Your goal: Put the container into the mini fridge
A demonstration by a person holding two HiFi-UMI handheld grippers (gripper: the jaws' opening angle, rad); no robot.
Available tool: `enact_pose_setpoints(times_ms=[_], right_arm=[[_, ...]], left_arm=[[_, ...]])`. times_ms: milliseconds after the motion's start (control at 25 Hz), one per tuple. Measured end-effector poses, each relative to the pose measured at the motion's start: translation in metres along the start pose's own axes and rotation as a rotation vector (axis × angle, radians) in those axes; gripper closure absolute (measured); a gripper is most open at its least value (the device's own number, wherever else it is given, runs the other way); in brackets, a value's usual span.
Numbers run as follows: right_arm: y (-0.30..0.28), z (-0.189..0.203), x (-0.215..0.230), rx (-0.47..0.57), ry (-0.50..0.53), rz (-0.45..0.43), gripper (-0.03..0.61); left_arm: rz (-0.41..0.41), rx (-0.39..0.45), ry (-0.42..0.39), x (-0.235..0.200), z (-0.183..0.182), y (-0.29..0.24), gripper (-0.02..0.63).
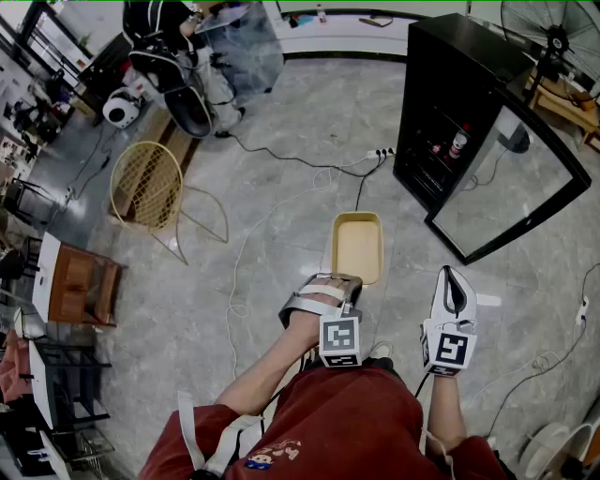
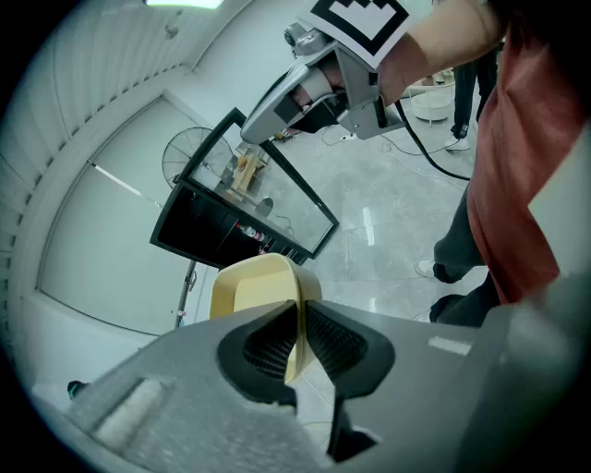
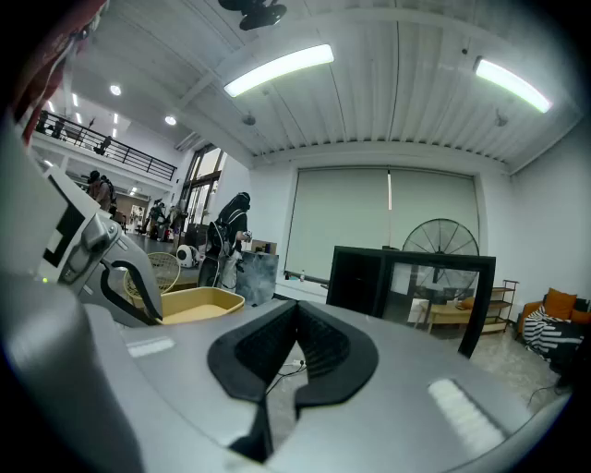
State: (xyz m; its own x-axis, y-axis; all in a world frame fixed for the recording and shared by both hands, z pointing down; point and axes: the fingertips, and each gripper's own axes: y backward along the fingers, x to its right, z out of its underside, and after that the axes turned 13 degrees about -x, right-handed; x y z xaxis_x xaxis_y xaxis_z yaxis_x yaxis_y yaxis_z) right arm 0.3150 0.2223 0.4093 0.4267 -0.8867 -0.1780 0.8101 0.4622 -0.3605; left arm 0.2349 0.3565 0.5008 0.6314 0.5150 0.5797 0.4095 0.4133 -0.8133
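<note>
The left claw is clenched on the near short wall of the container. Its two ribbed pads pinch that thin rim from either side. The container is a pale yellow rectangular tub, open side up and empty. In the head view it hangs from the left claw over the grey stone floor, in front of the mini fridge and still well apart from it. The container's far end points toward the fridge.

The right claw is clenched too, pads pressed together with nothing between them. It is held about level on the door side of the container, nearer the person than the mini fridge is. In the head view the right claw is a white shell beside the tub, not touching it.

The fridge is a black cabinet with its glass door swung wide open. A bottle and cans stand on a shelf inside. A power strip lies on the floor just beside the fridge's front corner. A standing fan is behind the fridge, and a yellow wire chair sits well away from it across the floor.
</note>
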Motion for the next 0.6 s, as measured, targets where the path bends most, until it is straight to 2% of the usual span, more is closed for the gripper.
enact_pose_setpoints(times_ms=[600], right_arm=[[-0.028,-0.03,-0.047,0.003,0.02,0.019,0.58]], left_arm=[[-0.002,0.044,-0.004,-0.023,0.049,-0.017,0.572]])
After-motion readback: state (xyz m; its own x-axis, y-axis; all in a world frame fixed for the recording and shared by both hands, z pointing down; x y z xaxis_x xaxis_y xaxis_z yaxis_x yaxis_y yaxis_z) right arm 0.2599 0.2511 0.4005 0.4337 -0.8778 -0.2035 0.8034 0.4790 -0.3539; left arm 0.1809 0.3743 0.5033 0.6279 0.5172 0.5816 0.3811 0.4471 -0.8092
